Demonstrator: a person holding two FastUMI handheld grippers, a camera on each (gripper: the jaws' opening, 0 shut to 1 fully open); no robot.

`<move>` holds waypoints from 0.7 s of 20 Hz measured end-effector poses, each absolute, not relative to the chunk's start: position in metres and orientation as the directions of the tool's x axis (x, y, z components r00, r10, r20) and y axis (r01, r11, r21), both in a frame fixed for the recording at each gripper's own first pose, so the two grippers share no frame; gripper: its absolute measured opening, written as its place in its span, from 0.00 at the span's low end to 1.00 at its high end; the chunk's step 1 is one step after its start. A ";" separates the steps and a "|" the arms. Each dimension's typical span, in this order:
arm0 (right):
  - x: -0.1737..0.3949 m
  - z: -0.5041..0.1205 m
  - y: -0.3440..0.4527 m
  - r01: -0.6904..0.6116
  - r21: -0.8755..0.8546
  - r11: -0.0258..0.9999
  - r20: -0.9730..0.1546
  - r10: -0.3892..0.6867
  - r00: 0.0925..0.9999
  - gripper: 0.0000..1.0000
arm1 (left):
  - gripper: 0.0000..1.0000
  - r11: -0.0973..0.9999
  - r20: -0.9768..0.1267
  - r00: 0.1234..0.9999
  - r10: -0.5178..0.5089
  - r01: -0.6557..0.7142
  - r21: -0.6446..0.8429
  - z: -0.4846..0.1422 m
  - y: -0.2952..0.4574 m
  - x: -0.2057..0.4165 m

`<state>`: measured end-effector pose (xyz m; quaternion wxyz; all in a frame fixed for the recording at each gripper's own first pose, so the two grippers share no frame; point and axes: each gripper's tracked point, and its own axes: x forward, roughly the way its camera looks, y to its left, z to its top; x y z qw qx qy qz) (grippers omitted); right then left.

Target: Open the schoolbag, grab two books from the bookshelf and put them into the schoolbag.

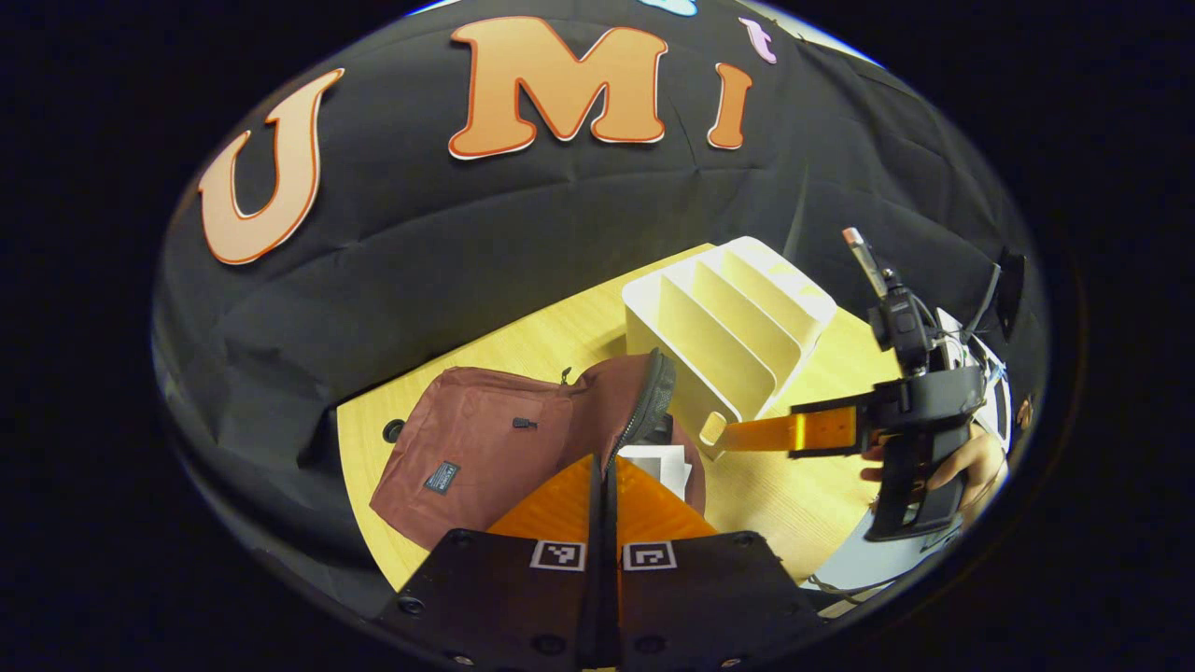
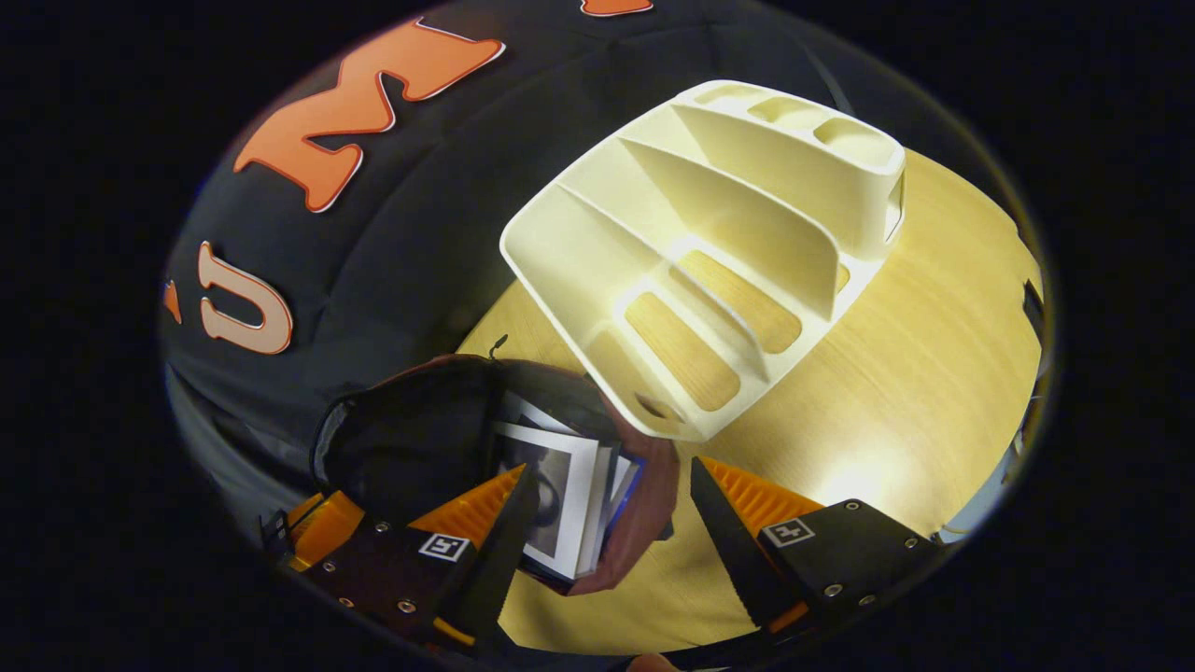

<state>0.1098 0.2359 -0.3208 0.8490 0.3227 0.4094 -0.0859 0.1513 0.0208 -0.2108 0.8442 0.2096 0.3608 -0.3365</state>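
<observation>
A: Where's the schoolbag (image 2: 644, 504)?

B: Lying open on the table (image 2: 896, 373), just beside the bookshelf (image 2: 709, 252). Books (image 2: 560, 504) stick out of its mouth, and the shelf's slots look bare.

A: So which step?

B: Loading looks nearly finished, I'd say. What's left is settling the books deeper inside, perhaps.

A: And the claws?

B: The right claw (image 2: 607, 532) has its fingers spread apart, holding nothing, just above the books and the bag's rim. The left claw (image 1: 605, 485) has its fingers pressed together; whether it pinches the flap, I cannot tell.
</observation>
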 end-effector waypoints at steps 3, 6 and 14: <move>0.096 -0.316 0.208 0.369 0.434 0.822 -0.776 0.132 0.617 0.98 | 0.09 0.714 -0.754 0.509 -0.416 0.696 0.076 -0.212 0.010 0.137; 0.086 -0.309 0.178 0.315 0.390 0.865 -0.793 0.143 0.592 0.97 | 0.14 0.742 -0.746 0.538 -0.393 0.665 0.089 -0.210 -0.001 0.124; 0.087 -0.267 0.099 0.156 0.259 0.953 -0.759 0.101 0.643 0.98 | 1.00 0.859 -0.633 0.702 -0.326 0.499 0.112 -0.195 -0.049 0.109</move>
